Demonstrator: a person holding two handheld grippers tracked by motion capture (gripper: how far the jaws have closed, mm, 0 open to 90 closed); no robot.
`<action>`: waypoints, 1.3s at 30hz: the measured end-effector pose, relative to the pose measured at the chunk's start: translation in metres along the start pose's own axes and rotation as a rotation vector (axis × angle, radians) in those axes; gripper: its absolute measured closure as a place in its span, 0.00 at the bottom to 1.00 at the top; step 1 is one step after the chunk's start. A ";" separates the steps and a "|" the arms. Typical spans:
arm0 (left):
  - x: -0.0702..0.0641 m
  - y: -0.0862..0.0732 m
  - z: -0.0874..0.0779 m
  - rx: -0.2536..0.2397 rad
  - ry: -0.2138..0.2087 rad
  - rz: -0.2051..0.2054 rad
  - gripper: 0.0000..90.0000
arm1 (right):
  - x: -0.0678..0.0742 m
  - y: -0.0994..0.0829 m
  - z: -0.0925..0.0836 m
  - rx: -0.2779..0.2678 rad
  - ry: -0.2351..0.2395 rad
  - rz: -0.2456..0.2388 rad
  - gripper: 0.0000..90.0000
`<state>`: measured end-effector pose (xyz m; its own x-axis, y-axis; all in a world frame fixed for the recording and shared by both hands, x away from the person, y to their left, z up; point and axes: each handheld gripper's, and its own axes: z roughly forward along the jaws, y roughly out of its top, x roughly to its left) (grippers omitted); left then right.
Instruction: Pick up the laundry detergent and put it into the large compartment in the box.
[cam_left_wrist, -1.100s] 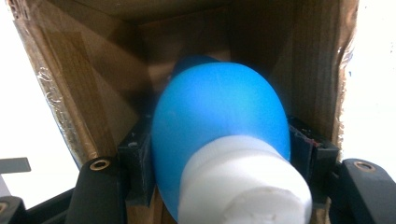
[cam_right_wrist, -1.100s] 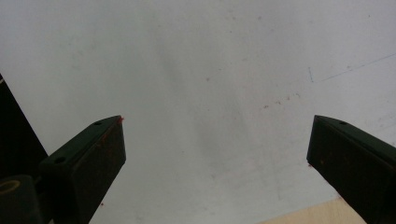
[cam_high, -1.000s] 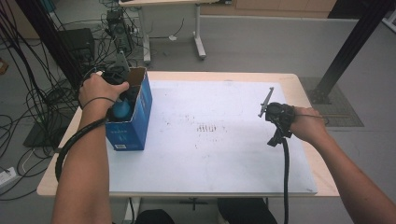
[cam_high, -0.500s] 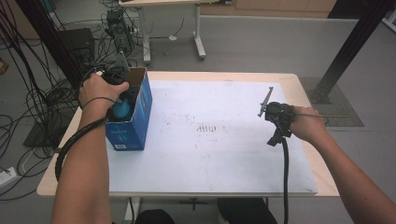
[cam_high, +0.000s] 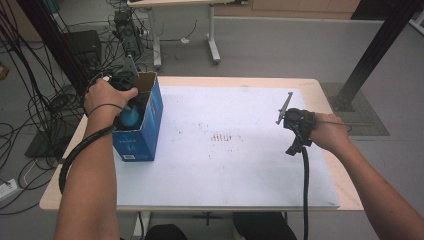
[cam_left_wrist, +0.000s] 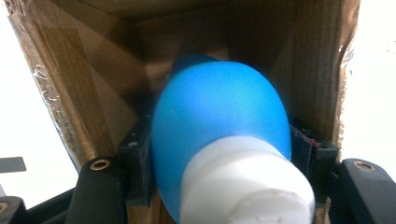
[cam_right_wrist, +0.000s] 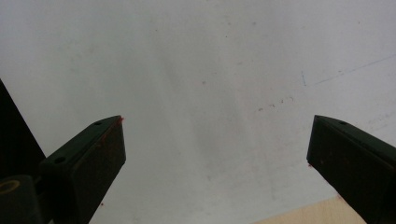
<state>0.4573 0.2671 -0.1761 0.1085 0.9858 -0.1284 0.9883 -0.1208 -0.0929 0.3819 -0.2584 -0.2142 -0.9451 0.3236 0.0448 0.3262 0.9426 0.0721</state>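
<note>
A blue rounded bottle (cam_left_wrist: 219, 112) with a white cap (cam_left_wrist: 243, 186) sits between the jaws of my left gripper (cam_left_wrist: 219, 154), which is shut on it from both sides. The gripper reaches into an open blue cardboard box (cam_high: 145, 127) at the table's left edge, whose brown inner walls (cam_left_wrist: 93, 84) surround the bottle. From above, the bottle (cam_high: 131, 118) peeks out under the left hand (cam_high: 102, 97). At the right side of the table my right gripper (cam_high: 295, 120) hovers over the white mat (cam_right_wrist: 210, 60); seen along its own jaws, the right gripper (cam_right_wrist: 217, 140) stands wide open with nothing in it.
A white mat (cam_high: 225, 140) covers most of the wooden table (cam_high: 320, 87), with faint marks at its middle. A black cable (cam_high: 305, 185) trails from the right gripper toward the front edge. Cables and equipment crowd the floor (cam_high: 45, 100) to the left.
</note>
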 end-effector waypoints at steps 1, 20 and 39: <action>0.000 0.000 0.000 0.000 0.000 0.000 0.41 | 0.000 0.000 0.000 0.002 -0.001 0.000 0.05; 0.000 0.000 0.000 0.001 0.000 -0.004 0.42 | 0.000 -0.002 0.000 -0.006 -0.002 0.004 0.05; 0.002 -0.001 0.000 -0.001 -0.005 -0.007 0.42 | 0.001 0.000 0.001 -0.009 -0.004 -0.001 0.05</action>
<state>0.4570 0.2691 -0.1761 0.1013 0.9859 -0.1330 0.9891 -0.1141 -0.0926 0.3812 -0.2581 -0.2151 -0.9455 0.3229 0.0410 0.3253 0.9422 0.0807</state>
